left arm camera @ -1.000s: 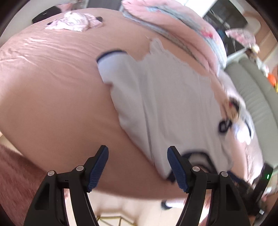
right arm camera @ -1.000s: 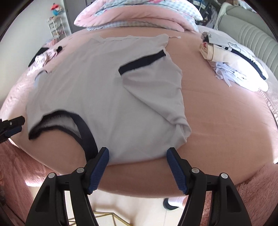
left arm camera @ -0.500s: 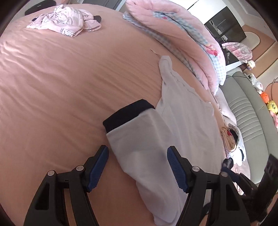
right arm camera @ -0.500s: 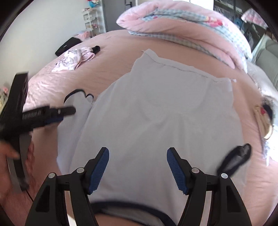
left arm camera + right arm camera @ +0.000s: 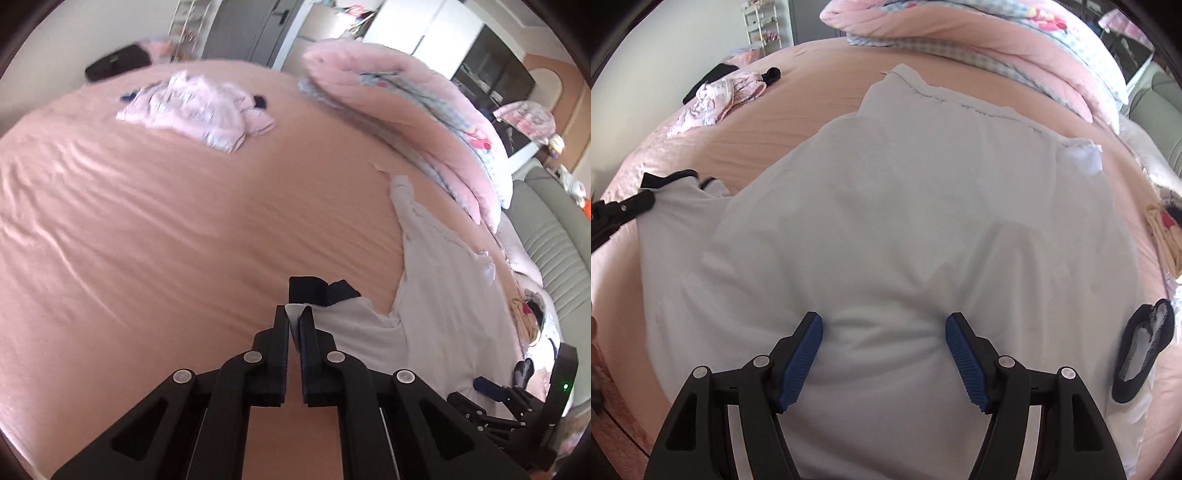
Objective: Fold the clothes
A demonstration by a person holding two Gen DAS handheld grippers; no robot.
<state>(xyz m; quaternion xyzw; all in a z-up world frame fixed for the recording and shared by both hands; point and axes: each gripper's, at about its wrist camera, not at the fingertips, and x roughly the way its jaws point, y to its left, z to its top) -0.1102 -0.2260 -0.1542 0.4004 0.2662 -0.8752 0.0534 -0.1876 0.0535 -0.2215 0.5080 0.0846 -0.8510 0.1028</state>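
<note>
While the white T-shirt (image 5: 916,206) lies spread over the pink bed (image 5: 155,229), its hem toward the quilt and its body puffed up in soft wrinkles, the left tongs (image 5: 294,317) are pressed together on its sleeve (image 5: 325,317), pinching the white cloth just short of the dark cuff (image 5: 317,291). That cuff sticks out past the tips, crumpled. From the right wrist view the same tongs come in from the left edge (image 5: 631,206), with the sleeve drawn out sideways from the shirt's body.

The right tongs (image 5: 884,332) stand spread wide, blue pads (image 5: 803,354) apart, and the pads are pushed down into the cloth near the middle of the shirt, which bulges up between them. They grip nothing. The other sleeve's dark cuff (image 5: 1145,347) lies at the right edge of the shirt, curled open so its white lining shows.

A rolled pink quilt (image 5: 413,107) with a checked underside runs along the far side of the bed, just beyond the shirt's hem. A crumpled pink garment (image 5: 195,110) sits well apart from the shirt, toward the far left corner. A small pile of clothes (image 5: 1161,236) rests at the bed's right side, near a grey padded headboard (image 5: 554,236).
</note>
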